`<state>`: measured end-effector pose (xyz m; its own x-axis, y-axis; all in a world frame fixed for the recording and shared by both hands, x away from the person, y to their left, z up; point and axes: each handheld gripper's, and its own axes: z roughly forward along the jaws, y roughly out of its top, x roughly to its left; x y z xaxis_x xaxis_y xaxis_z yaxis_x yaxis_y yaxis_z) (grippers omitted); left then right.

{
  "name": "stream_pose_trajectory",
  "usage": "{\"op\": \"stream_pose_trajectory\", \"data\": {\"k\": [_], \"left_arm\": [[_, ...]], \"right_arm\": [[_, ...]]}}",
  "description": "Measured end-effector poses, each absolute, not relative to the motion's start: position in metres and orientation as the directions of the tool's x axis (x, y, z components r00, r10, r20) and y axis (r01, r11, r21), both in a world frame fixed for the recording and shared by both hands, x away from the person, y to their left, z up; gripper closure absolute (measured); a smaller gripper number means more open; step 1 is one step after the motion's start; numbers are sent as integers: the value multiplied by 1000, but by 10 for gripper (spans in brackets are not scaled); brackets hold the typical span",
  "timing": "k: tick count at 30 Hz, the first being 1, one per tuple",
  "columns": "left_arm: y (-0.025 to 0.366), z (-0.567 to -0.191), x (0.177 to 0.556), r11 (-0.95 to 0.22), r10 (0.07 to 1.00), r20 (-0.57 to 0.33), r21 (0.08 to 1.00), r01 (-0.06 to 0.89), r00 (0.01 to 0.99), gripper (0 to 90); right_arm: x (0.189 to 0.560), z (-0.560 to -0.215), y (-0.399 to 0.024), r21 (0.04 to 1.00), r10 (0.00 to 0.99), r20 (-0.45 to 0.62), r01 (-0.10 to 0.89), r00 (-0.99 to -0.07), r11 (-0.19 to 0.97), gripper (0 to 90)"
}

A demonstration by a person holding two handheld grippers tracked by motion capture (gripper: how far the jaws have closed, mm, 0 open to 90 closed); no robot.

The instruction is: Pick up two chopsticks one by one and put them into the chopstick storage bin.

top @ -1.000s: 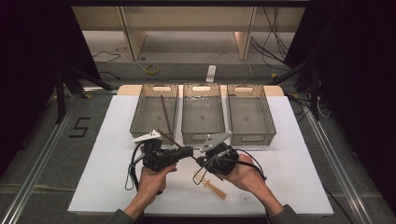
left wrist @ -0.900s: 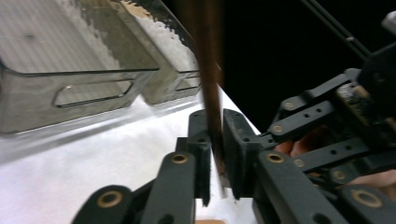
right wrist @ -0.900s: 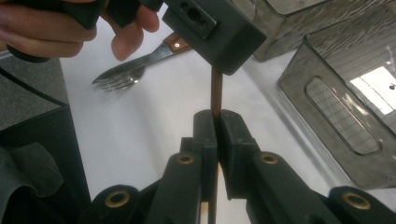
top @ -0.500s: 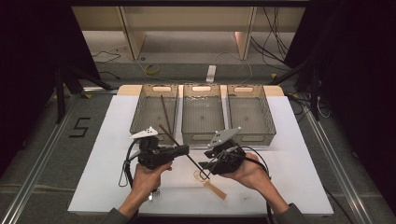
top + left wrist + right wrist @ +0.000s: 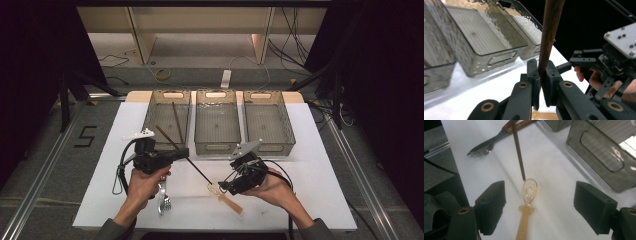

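Observation:
My left gripper [image 5: 184, 153] is shut on a dark brown chopstick [image 5: 197, 170], which slants down to the right until its tip is just above the table. In the left gripper view the chopstick [image 5: 548, 37] rises from between the closed jaws of the left gripper [image 5: 541, 75]. My right gripper [image 5: 223, 185] is open; its jaws have just been opening. In the right gripper view they stand wide, with nothing pressed between them on the right gripper [image 5: 539, 202]. An amber plastic spoon [image 5: 529, 191] lies flat on the white table below them. The chopstick tip [image 5: 523, 176] ends just beyond the spoon's bowl.
Three clear bins stand in a row at the back: left [image 5: 155, 107], middle [image 5: 218, 145], right [image 5: 284, 120]. The left bin holds another chopstick [image 5: 177, 122]. A fork [image 5: 164, 200] and a wooden-handled knife [image 5: 510, 127] lie near the front edge by my left hand.
The right gripper's jaws have opened wide. The left gripper has moved left and up, carrying the chopstick away from the right gripper.

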<state>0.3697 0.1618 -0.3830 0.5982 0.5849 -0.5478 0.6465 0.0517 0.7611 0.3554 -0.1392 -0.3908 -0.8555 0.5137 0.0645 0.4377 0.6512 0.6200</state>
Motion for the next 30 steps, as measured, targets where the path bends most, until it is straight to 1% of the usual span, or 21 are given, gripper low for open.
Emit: {"op": "stream_pose_trajectory", "data": {"k": [9, 11, 14, 19, 25, 30], "left_arm": [[179, -371, 381, 60, 619, -542, 754, 654, 568, 846], [182, -366, 385, 67, 619, -546, 753, 655, 565, 846], [186, -354, 393, 51, 631, -528, 759, 649, 569, 846], [199, -334, 412, 38, 666, -505, 759, 650, 550, 846], [208, -320, 437, 25, 696, -493, 743, 669, 522, 845], [211, -312, 455, 10, 732, -463, 741, 672, 500, 845]], "right_arm": [[352, -397, -145, 590, 533, 78, 470, -843, 656, 227], [351, -398, -148, 591, 533, 81, 471, -842, 655, 228], [350, -400, -151, 593, 536, 79, 472, -840, 653, 228], [347, -401, -155, 596, 545, 85, 481, -834, 643, 231], [345, -403, -156, 587, 547, 90, 488, -832, 646, 231], [343, -406, -157, 592, 539, 90, 480, -838, 647, 228]]}}
